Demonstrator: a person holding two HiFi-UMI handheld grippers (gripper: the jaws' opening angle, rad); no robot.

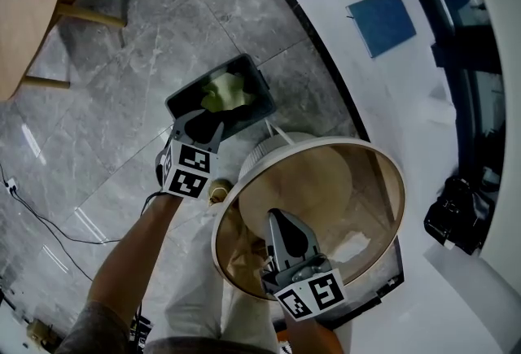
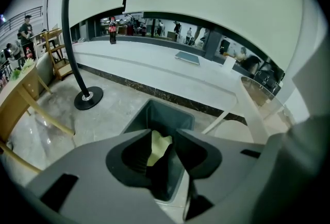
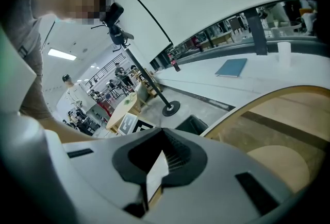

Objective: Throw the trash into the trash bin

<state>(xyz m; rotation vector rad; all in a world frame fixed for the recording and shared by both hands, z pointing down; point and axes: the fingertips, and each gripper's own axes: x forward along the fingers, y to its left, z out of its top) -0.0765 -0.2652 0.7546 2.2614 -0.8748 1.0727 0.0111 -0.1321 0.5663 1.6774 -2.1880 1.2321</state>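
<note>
Bottom centre, my right tool (image 3: 161,160) is pinching a pale paper scrap (image 3: 154,181) over the round surface (image 1: 392,175); further up, my left tool (image 1: 205,126) stands spread above the trash bin (image 2: 161,114), yellow-green trash (image 2: 159,147) lying inside, so I'd lift straight up, clear of the rim

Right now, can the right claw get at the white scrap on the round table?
Probably yes. The right claw hovers over that round table, and the white scrap lies close on its right with nothing between them. The claw points past it, so it would need turning.
</note>
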